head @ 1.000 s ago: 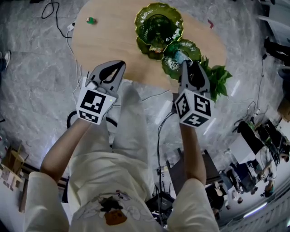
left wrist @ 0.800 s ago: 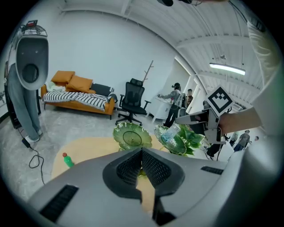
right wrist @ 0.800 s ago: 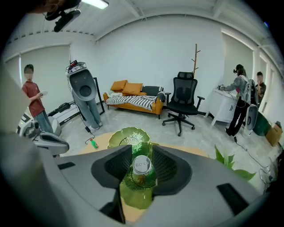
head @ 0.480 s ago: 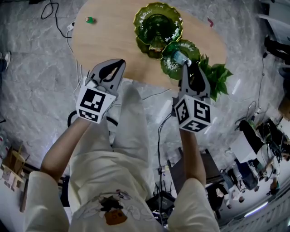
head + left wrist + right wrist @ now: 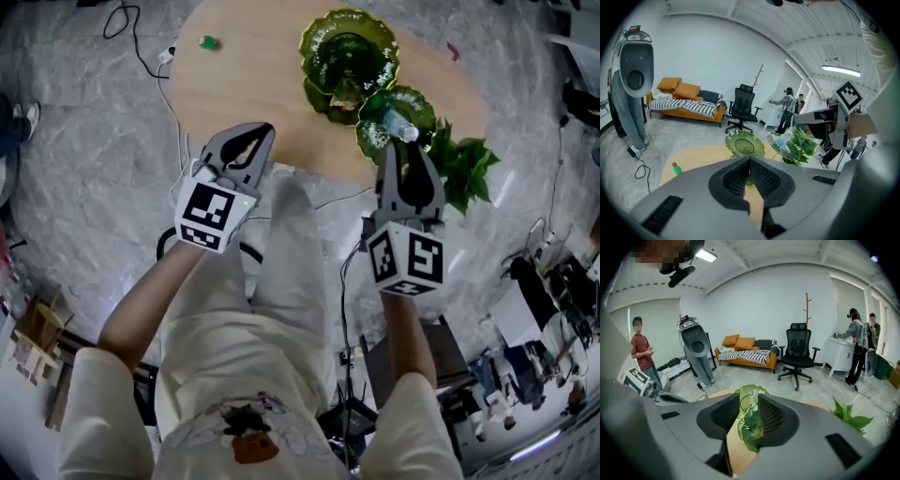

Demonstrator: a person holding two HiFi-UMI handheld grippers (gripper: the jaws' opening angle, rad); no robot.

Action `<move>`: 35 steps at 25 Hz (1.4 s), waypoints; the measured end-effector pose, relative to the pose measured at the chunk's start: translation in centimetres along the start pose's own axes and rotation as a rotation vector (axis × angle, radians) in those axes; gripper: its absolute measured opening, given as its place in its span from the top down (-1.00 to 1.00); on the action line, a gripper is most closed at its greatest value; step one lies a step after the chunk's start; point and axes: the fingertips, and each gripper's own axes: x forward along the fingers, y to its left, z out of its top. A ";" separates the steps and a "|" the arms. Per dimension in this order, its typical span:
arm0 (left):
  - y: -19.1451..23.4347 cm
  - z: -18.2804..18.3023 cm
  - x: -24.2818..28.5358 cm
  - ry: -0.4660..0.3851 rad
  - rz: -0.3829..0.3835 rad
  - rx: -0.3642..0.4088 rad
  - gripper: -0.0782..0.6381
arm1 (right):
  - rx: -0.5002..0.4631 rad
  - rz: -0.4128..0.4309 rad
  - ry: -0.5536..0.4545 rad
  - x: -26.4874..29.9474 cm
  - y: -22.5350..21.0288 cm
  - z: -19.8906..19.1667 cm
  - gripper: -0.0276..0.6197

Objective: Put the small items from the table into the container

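Here the right gripper (image 5: 750, 404), fingers spread and empty, hovers beside the small green glass dish (image 5: 418, 105) holding a clear bottle (image 5: 400, 128); left gripper's (image 5: 750, 164) fingers pressed together.

Bright, even ceiling light (image 5: 840, 71) — edges bulge (fisheye), corners black.

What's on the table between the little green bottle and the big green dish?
Nothing. The head view shows only bare wooden table between the bottle and the dish.
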 end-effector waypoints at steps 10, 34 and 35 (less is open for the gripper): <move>1.6 -0.4 -1.0 -0.004 0.033 -0.009 0.76 | 0.020 0.109 -0.053 2.1 7.3 0.0 0.82; 12.8 -0.7 -1.1 -0.076 0.171 -0.048 0.50 | -0.037 0.277 -0.014 13.2 21.8 -2.1 0.89; 13.4 -0.8 -1.1 -0.080 0.180 -0.047 0.49 | -0.040 0.281 -0.010 13.7 22.1 -2.4 0.89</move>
